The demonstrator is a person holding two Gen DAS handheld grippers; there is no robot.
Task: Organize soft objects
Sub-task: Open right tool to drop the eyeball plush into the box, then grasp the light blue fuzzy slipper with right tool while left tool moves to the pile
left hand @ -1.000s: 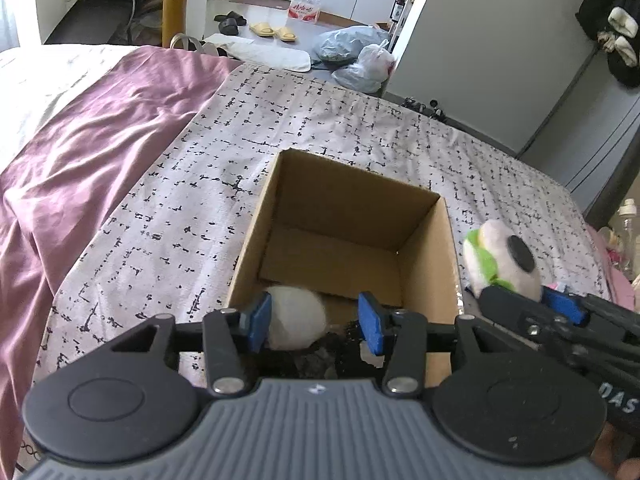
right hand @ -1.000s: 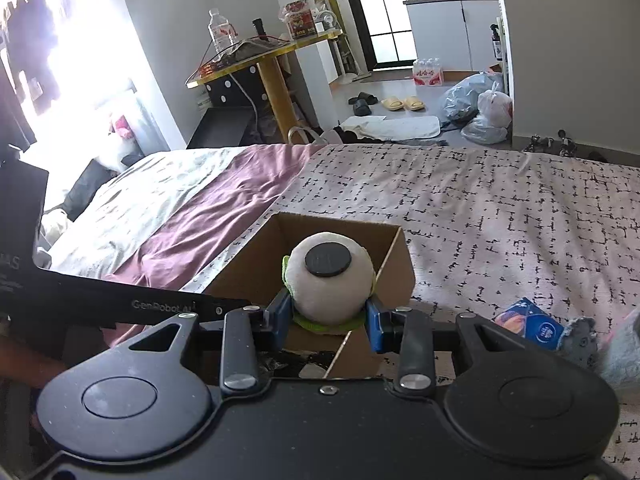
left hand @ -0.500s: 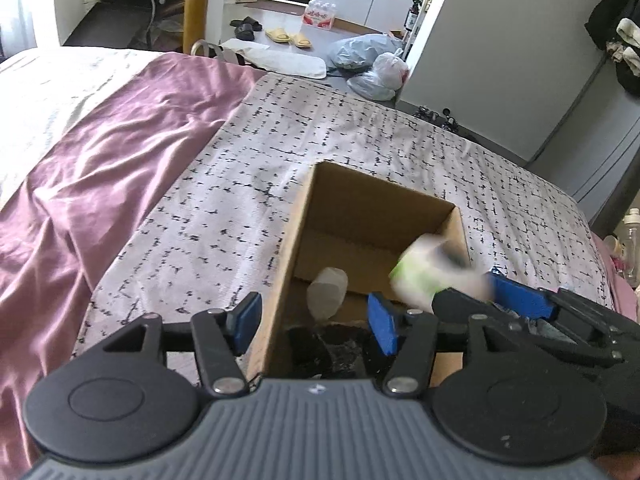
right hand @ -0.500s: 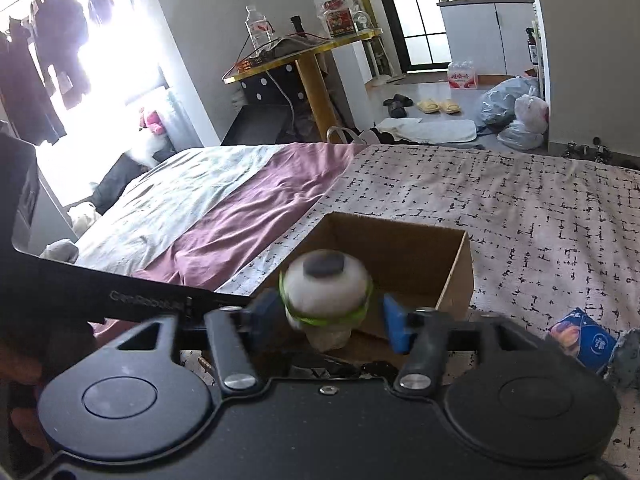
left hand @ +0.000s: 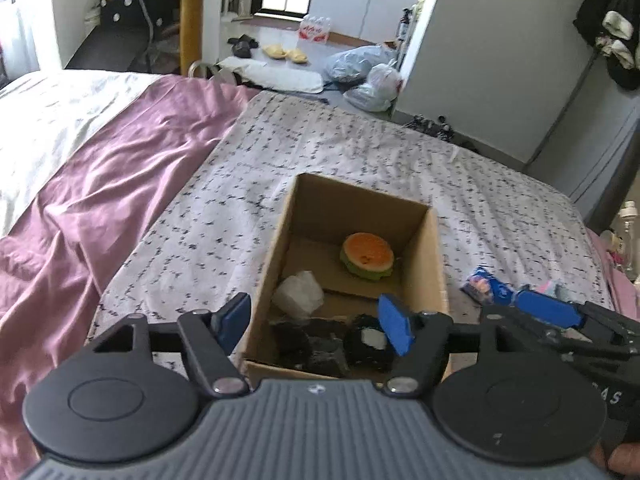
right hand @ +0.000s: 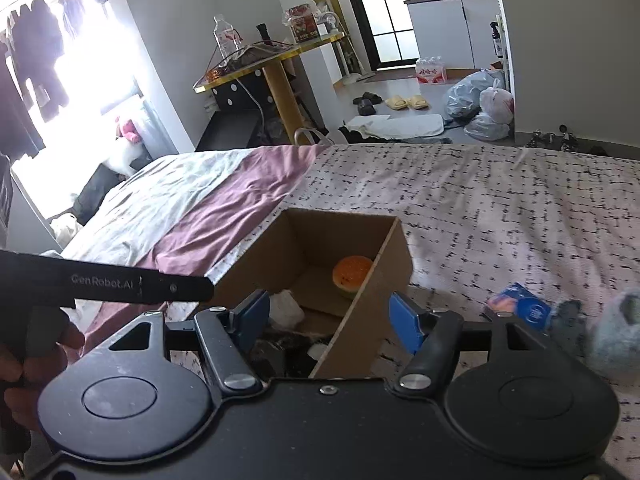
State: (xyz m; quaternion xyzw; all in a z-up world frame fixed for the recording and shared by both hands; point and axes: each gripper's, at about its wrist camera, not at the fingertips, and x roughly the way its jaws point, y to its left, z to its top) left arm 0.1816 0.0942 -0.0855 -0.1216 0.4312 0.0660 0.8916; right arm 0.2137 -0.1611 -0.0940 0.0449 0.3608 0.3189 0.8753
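A: What are the claws doing right now?

B: Both are hanging over the near end of the box (left hand: 424,264), and both are standing wide with nothing between their pads. The left claw (left hand: 316,322) has just been opening, and so has the right claw (right hand: 334,320).

A: What is lying in the box?

B: Nearest, something dark and fuzzy (left hand: 320,344) is sitting against the near wall; I cannot tell what it is. Just beyond it a white lump (left hand: 299,295) is resting on the floor of the box. Farther in, near the far right corner, the burger toy (left hand: 367,256) is lying with its orange top facing up.

A: And outside the box?

B: The box is sitting on the bed (right hand: 500,208). To its right a blue packet (right hand: 520,305) is lying on the patterned sheet, with a grey plush (right hand: 616,332) just beside it. Beyond, a purple cover (left hand: 120,184) is spreading across the left half of the bed.
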